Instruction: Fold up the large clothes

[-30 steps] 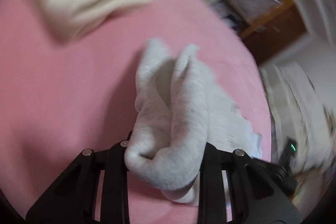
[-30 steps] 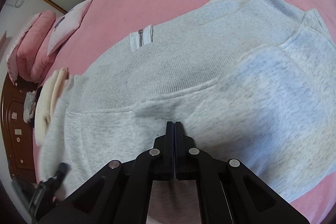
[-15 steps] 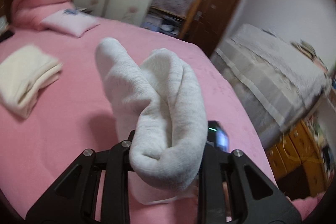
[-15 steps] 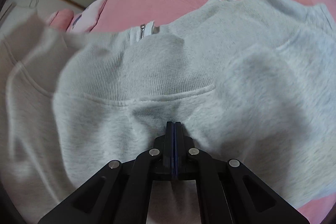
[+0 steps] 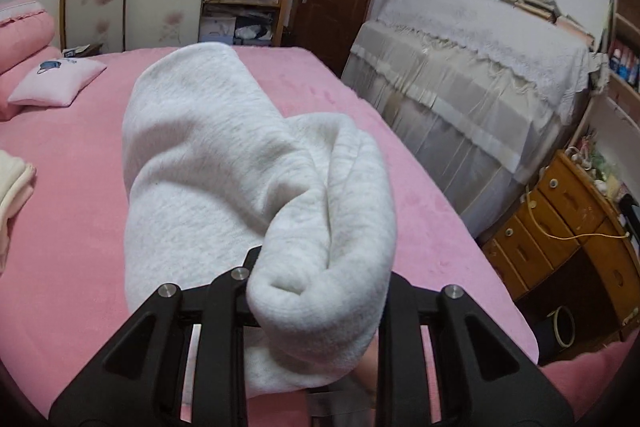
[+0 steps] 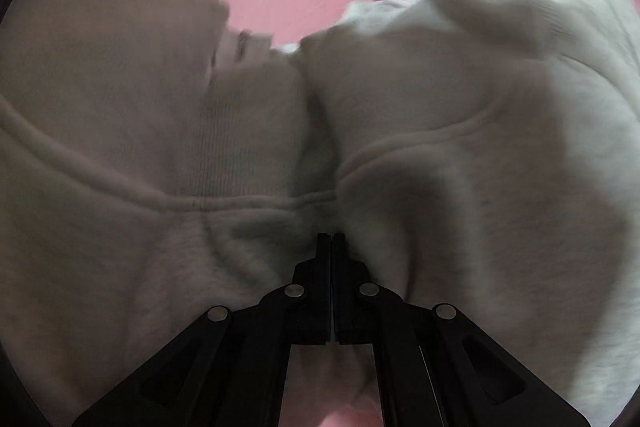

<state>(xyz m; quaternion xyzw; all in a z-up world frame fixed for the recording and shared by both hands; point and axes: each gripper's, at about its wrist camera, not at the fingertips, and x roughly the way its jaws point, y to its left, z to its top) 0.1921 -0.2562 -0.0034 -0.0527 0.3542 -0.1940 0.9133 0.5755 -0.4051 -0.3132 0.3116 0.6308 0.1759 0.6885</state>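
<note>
Holding a thick bunched fold of the pale grey fleece sweatshirt (image 5: 256,187) in my left tongs (image 5: 316,291), I keep it above the pink bed (image 5: 420,203) for folding; my right tongs (image 6: 331,243), clenched, pin its fabric near a seam.

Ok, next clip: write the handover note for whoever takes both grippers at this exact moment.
Left gripper: shut on a thick bunch of the grey sweatshirt, held above the pink bed.
Right gripper: shut, pinching the sweatshirt's fabric near a seam.
Done: both ends gripped, garment partly bunched.
Left: lay the fold down and smooth it. A folded cream garment lies at the left edge.
</note>
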